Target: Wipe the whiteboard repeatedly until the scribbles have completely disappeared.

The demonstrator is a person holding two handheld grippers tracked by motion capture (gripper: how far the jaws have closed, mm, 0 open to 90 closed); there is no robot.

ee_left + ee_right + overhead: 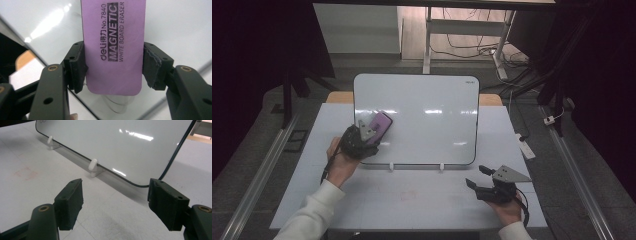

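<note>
A white board [427, 120] leans on two small white feet in the middle of the table. My left gripper [371, 131] is shut on a purple magnetic whiteboard eraser [380, 125], held against the board's left side. In the left gripper view both pads [77, 66] press the eraser [113, 47] on its long edges, with the glossy board [175, 25] behind it. My right gripper [478, 176] hovers low over the table in front of the board's lower right corner. Its jaws stand open with nothing between them [115, 205], facing the board [120, 142] and its white foot [93, 166].
The board stands on a white table top [412, 200]; a faint reddish stain [408, 195] marks it in front. A wooden edge [490, 99] shows behind the board. Cables and a white desk frame [462, 30] lie beyond on the floor. Rails run along both sides.
</note>
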